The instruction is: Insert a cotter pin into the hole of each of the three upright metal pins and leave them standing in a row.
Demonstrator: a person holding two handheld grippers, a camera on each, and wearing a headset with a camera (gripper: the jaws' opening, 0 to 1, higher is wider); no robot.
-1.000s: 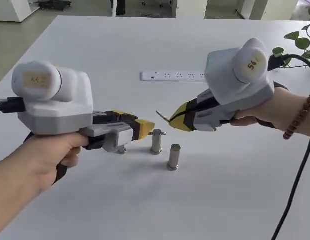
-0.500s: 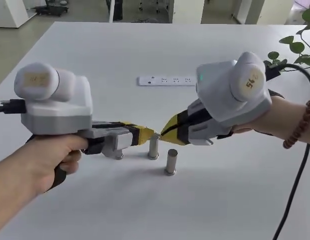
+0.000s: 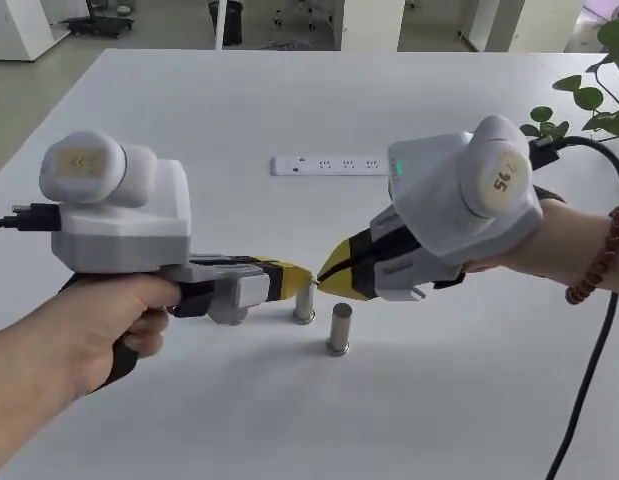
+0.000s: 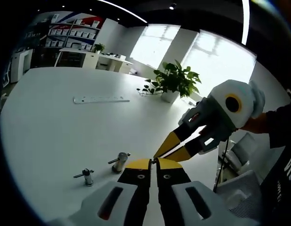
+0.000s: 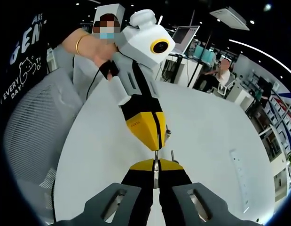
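Nearby: bare pin [image 3: 338, 328] upright, nothing through it. Just behind it, the change: right gripper [image 3: 331, 277], a second ago raised and well apart, has come down to meet left gripper [image 3: 297, 278] tip to tip over the middle pin [image 3: 304, 304]. Right jaws clamp the cotter pin [image 5: 155, 165]. Left jaws are together at its far end, hold on it unclear. Probably a regrip before the last insertion. Beyond, power strip [image 3: 329, 165].
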